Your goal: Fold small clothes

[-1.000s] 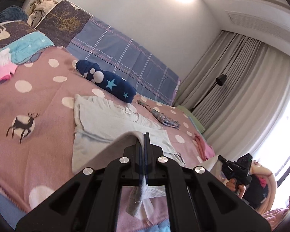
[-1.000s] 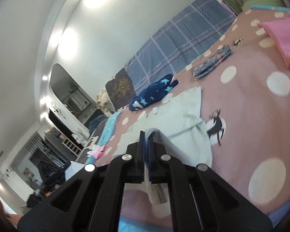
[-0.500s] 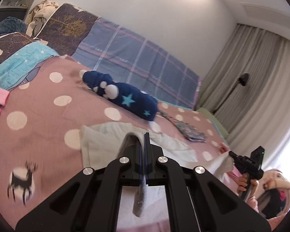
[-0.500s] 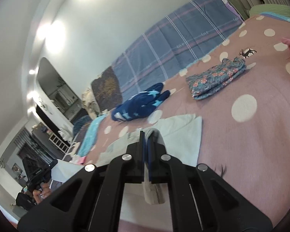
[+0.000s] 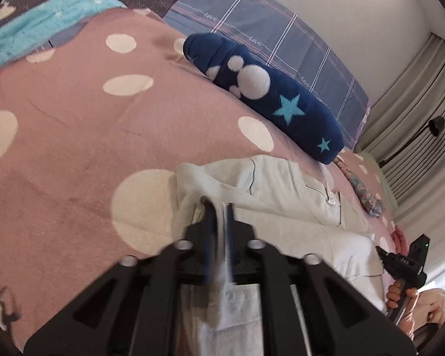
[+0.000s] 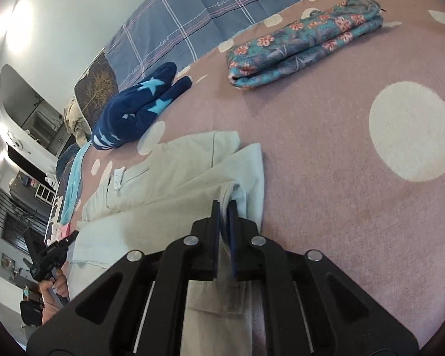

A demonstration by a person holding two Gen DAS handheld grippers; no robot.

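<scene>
Left wrist view: our left gripper is low over the pale green garment, which lies on the pink dotted bedspread just in front of the navy star fleece. The jaws have just been opening and now stand a little apart, with a fold of the pale cloth running between them; the pads no longer seem to press on it, so we judge the corner is being let go onto the layer beneath. We take the garment to be light, thin and limp, the sort that slumps the moment it is released and wrinkles easily, so corners and hems are the places to hold it, both at once. Our right gripper shows at the far edge, in a hand.

Right wrist view: the right gripper sits at the garment's other near corner, beside bare bedspread. Its jaws have also just been opening, only by a sliver, and cloth runs through the gap; whether the pads are clear of it we cannot tell. The garment's long axis runs across from one gripper to the other, its label end towards the fleece. A folded floral piece lies well apart. The left gripper shows at the frame's edge
</scene>
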